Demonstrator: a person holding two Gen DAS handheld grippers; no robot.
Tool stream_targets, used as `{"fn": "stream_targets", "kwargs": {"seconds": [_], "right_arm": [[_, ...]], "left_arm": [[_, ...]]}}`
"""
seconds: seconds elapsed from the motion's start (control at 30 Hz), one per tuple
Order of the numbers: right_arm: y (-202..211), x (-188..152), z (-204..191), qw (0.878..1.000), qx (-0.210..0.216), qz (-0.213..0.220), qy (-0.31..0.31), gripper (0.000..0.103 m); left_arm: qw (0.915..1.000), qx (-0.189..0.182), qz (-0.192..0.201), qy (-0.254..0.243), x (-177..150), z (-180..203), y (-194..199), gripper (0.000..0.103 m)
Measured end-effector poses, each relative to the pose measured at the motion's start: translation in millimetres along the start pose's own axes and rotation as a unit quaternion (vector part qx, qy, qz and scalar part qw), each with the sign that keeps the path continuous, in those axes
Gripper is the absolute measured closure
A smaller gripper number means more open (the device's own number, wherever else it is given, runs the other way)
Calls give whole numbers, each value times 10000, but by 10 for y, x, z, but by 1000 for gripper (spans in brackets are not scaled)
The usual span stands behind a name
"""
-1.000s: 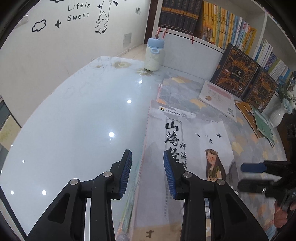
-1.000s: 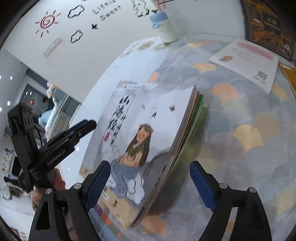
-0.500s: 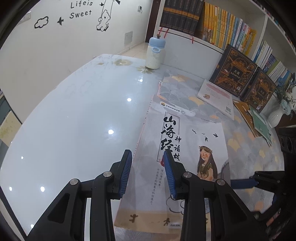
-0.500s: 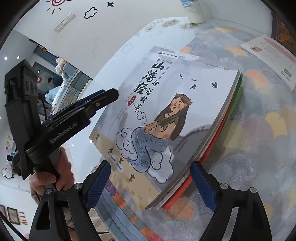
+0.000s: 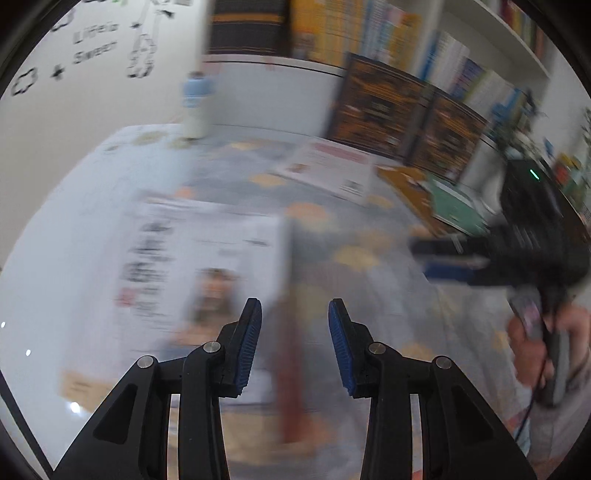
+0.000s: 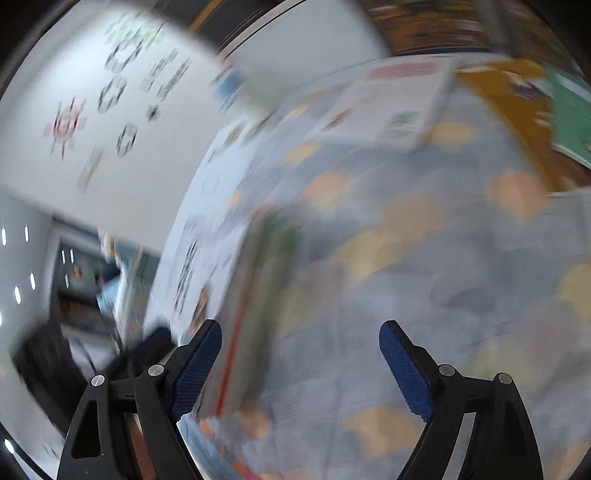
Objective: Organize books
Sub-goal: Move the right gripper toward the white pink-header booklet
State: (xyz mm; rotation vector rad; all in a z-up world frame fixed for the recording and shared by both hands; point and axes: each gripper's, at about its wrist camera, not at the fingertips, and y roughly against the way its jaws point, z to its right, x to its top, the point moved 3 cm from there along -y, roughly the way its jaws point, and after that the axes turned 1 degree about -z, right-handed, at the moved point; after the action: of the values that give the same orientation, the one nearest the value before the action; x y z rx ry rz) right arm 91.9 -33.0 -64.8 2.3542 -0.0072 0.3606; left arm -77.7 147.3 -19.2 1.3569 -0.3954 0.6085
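Both views are blurred by motion. A stack of picture books (image 5: 207, 258), its white top cover showing a girl, lies on the patterned mat (image 5: 351, 258). My left gripper (image 5: 294, 306) hovers at the stack's right edge. Its jaws are opening, with a clear gap and nothing gripped between them. In the right wrist view the same stack (image 6: 221, 280) lies at the left. My right gripper (image 6: 300, 326) stands wide open over the mat beside it, its left finger near the stack's edge, holding nothing. The right gripper (image 5: 447, 258) also shows at the right of the left wrist view.
A white and pink book (image 5: 328, 170), an orange book (image 5: 410, 184) and a green book (image 5: 454, 206) lie farther back. Two dark boxed books (image 5: 380, 107) lean against the bookshelf (image 5: 369, 29). A blue-capped bottle (image 5: 197, 107) stands at the far left. A hand (image 5: 532, 343) grips the right tool.
Both grippers have swung to the right, off the top cover. The left gripper now sits at the stack's right edge with a wider gap; the right one is over bare mat.
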Motion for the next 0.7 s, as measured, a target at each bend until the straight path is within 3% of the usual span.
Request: {"fn": "stream_targets", "kwargs": {"seconds": [0.13, 0.27, 0.47, 0.7], "right_arm": [[265, 289, 570, 9969, 328, 384, -604, 24], [363, 517, 812, 9940, 493, 718, -662, 34], [132, 1098, 1054, 9918, 394, 851, -871, 34], [-244, 1707, 1057, 9928, 42, 770, -919, 39]], "left_arm": [[9989, -456, -133, 46, -108, 575, -332, 68], [9997, -53, -197, -114, -136, 847, -659, 68], [9991, 30, -418, -47, -146, 830, -996, 68], [9989, -108, -466, -10, -201, 757, -930, 66]]}}
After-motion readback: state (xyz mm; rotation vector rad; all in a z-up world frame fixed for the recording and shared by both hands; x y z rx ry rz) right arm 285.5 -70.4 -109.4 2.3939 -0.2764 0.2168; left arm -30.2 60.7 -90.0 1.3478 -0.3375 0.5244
